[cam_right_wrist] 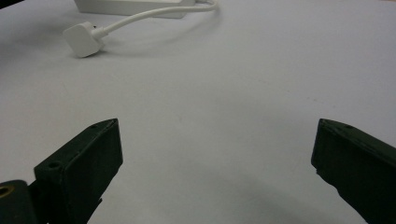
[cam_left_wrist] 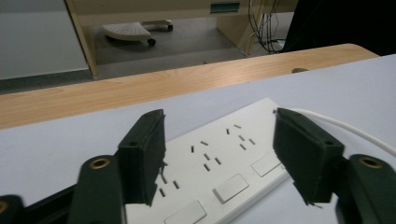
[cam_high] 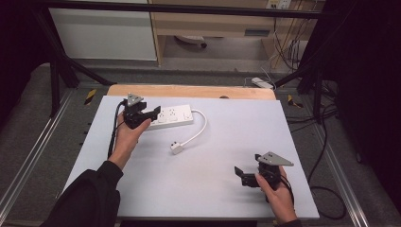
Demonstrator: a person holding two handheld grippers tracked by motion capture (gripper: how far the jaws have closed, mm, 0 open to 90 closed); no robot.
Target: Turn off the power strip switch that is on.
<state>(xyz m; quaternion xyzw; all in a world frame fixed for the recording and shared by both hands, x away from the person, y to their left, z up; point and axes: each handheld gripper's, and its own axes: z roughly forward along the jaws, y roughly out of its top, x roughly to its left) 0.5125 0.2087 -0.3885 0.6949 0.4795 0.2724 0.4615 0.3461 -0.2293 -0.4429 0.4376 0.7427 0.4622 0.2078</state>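
White plastic power strip (cam_high: 171, 117) lies flat on the pale board (cam_high: 227, 156) that covers the table, near the far edge and toward the far left corner. Its long side runs almost along that far edge. A white cable (cam_high: 201, 126) leaves its right end, curves toward the near side and ends in a white plug (cam_high: 177, 148), which lies on the board closer to the middle.

The left gripper (cam_high: 152, 113) is held by the person's left hand (cam_high: 126, 137) at the left end of the power strip. Its jaws are wide apart. In the left gripper view the power strip (cam_left_wrist: 219, 163) lies between and below the two fingers (cam_left_wrist: 144, 154), and its sockets and switches show in the gap. I cannot tell if the fingers touch it.

The right gripper (cam_high: 240, 174) is in the right hand (cam_high: 276, 194) near the near right corner of the board, well apart from the power strip. Its jaws are also wide apart and hold nothing; in the right gripper view bare board (cam_right_wrist: 224, 116) lies between the fingers (cam_right_wrist: 84, 163), with the plug (cam_right_wrist: 81, 39) and cable (cam_right_wrist: 149, 16) far ahead.

A strip of light wood (cam_high: 189, 91) shows behind the far edge of the board.
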